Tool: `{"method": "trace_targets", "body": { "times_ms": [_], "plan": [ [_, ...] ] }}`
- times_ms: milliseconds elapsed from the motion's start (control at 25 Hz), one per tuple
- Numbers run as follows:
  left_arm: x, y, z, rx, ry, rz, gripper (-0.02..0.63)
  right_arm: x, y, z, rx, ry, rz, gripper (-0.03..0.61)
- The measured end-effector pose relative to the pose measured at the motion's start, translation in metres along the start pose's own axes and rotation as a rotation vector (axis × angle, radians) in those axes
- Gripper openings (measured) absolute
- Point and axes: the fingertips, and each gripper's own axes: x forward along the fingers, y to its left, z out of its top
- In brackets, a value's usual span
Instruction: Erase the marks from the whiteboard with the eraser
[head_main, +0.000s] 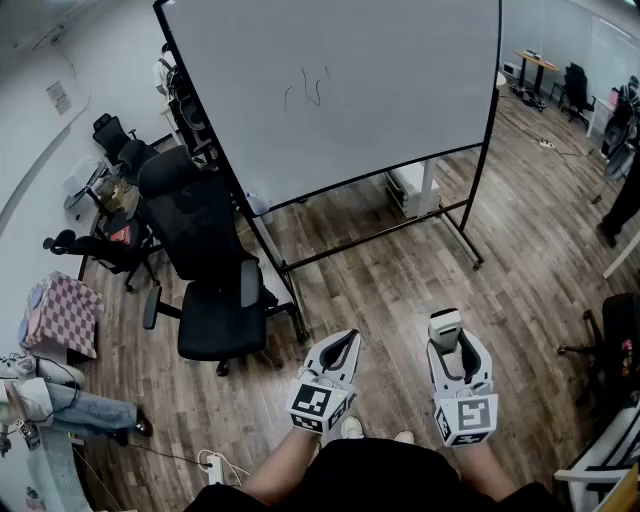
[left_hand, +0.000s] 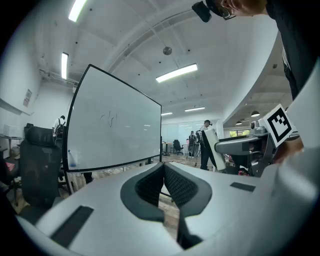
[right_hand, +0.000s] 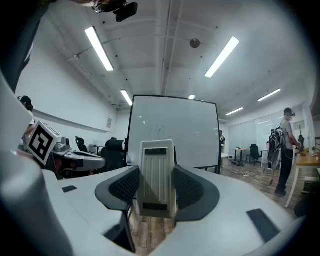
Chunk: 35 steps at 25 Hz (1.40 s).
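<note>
A large whiteboard on a black wheeled stand faces me across the wood floor, with a few thin dark marks near its middle. The marks also show in the left gripper view, and faintly on the whiteboard in the right gripper view. My right gripper is shut on a white eraser, which stands upright between its jaws, the eraser filling the gap. My left gripper is shut with nothing in it, its pads meeting. Both grippers are held low, well short of the board.
A black office chair stands left of the board's stand. More chairs and clutter sit at the far left, with a checked box. A person stands at the right edge. A cable and power strip lie on the floor.
</note>
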Motion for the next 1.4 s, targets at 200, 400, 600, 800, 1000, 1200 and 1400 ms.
{"method": "trace_targets", "body": {
  "times_ms": [200, 400, 600, 800, 1000, 1200, 1400],
  "plan": [
    [-0.003, 0.015, 0.009, 0.002, -0.013, 0.009, 0.02, 0.011, 0.013, 0.008, 0.0, -0.012, 0.001, 0.244],
    [-0.003, 0.036, 0.018, 0.004, -0.038, 0.029, 0.02, 0.024, 0.02, 0.016, -0.016, -0.023, -0.005, 0.244],
    [-0.01, 0.055, 0.023, 0.001, -0.051, 0.036, 0.02, 0.036, 0.029, 0.027, -0.035, -0.045, -0.007, 0.244],
    [-0.017, 0.085, 0.027, 0.011, -0.064, 0.041, 0.02, 0.053, 0.025, 0.038, -0.024, -0.086, -0.05, 0.245],
    [-0.02, 0.113, 0.024, 0.017, -0.06, 0.047, 0.02, 0.071, 0.035, 0.036, 0.004, -0.082, -0.053, 0.245],
    [-0.012, 0.147, 0.025, 0.003, -0.078, 0.092, 0.02, 0.103, 0.03, 0.045, -0.027, -0.067, -0.043, 0.245],
    [0.018, 0.173, 0.025, -0.008, -0.073, 0.114, 0.02, 0.142, 0.017, 0.051, -0.035, -0.075, -0.033, 0.245]
  ]
}}
